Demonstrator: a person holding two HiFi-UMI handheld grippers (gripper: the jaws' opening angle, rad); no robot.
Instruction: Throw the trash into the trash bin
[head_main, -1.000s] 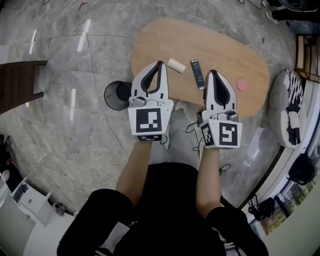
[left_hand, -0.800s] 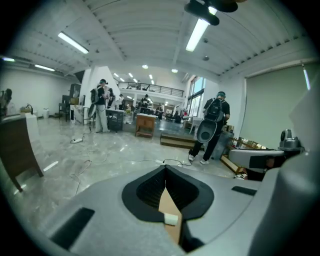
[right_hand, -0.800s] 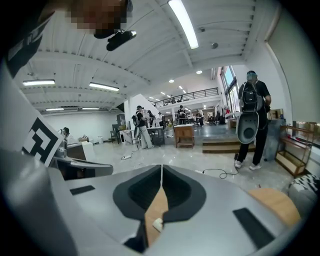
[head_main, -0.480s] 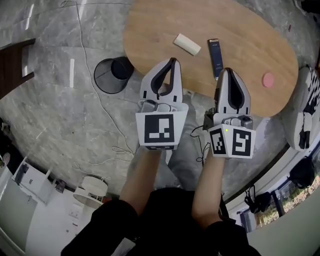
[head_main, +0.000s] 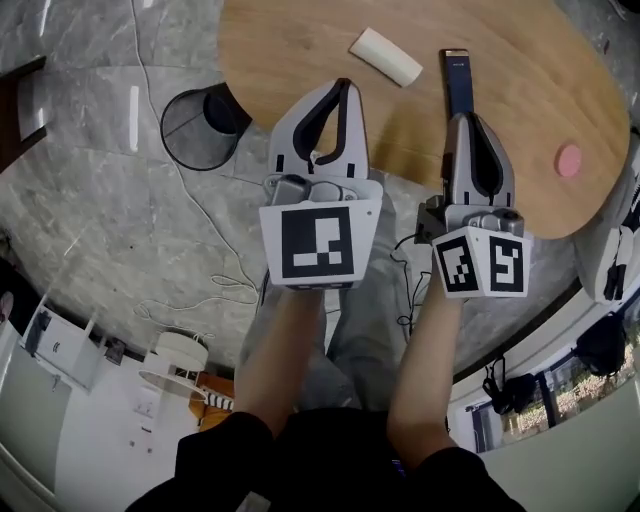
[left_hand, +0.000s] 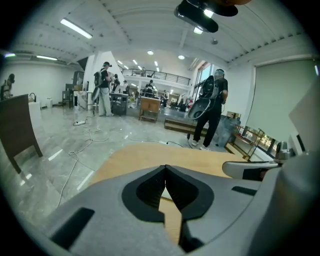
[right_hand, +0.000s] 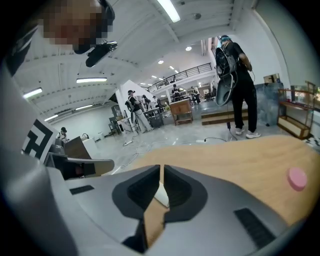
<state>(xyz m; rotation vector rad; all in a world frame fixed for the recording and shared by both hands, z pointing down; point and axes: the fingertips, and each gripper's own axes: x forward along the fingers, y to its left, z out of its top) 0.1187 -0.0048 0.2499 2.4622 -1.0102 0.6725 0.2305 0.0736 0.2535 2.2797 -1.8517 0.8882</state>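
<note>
The wooden table (head_main: 520, 110) lies under and beyond both fingertips. The trash bin (head_main: 185, 135) stands on the floor left of the left gripper (head_main: 345, 90). Its fingers, like those of the right gripper (head_main: 462, 120), are pressed together and empty. The white trash piece (head_main: 386, 56) lies on the table just ahead, between them.

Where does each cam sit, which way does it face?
Head view: on the head, facing steeply down at table, bin, left claw, right claw; forearms, lap show.
Left gripper view: on left claw, facing along its shut jaws over the table.
Right gripper view: on right claw, likewise, pink disc ahead.
Shared: each shows the other claw.
</note>
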